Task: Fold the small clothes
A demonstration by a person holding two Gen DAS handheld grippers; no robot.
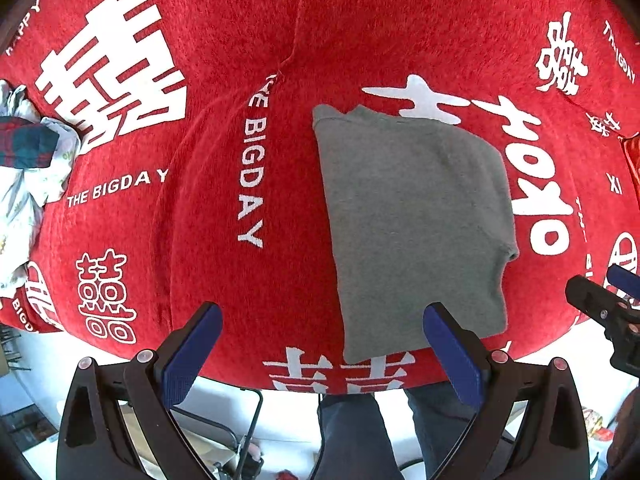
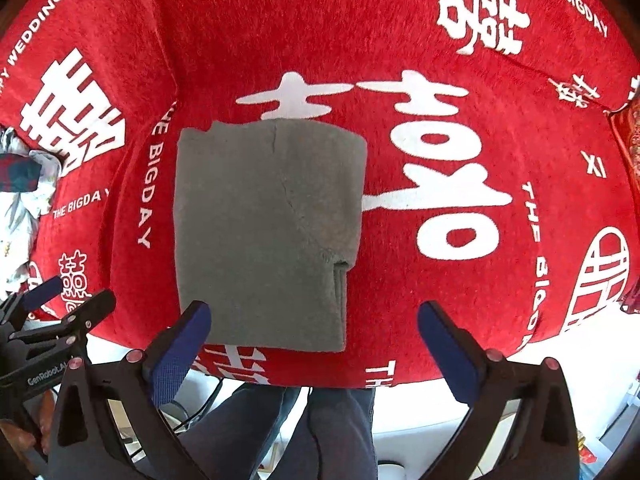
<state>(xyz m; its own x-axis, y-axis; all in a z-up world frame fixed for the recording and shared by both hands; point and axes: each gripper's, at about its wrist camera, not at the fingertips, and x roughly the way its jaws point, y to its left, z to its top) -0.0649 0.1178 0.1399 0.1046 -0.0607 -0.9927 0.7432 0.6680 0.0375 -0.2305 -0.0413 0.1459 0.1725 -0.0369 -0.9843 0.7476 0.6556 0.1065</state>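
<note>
— Both grippers first: how do they stand?

— Left gripper [image 1: 322, 344] hangs above the near edge of the table with its jaws spread wide and nothing between them. Its blue pads [image 1: 192, 354] touch no cloth. Right gripper [image 2: 314, 340] is the same: jaws fully apart, empty, pointing down at the table from above.

— Can each be seen from the other's camera?

— Yes. In the left wrist view the right gripper's tip shows at the right edge; in the right wrist view the left one shows at the left edge, with lettering on its black body.

— What lies below them?

— Nearest, under the table edge, a person's legs [image 2: 320, 432] in dark trousers, on a pale floor. Then the red cloth [image 1: 224, 160] that covers the table, printed with large white characters and the words THE BIGDAY.

— And the garment?

— A grey garment [image 2: 264, 232] lies folded flat on the red cloth, close to the near edge, as a rough rectangle. It sits between the two grippers, touching neither. On its right side a sleeve or cuff end peeps out from the fold; I cannot tell which, as the knit blurs there.

— Anything farther off?

— At the far left lies a heap of clothes [image 1: 24, 168], pale with a dark plaid piece on top, well apart from the grey garment. At the far right edge is a bit of shiny red stuff, too cut off to name.
</note>
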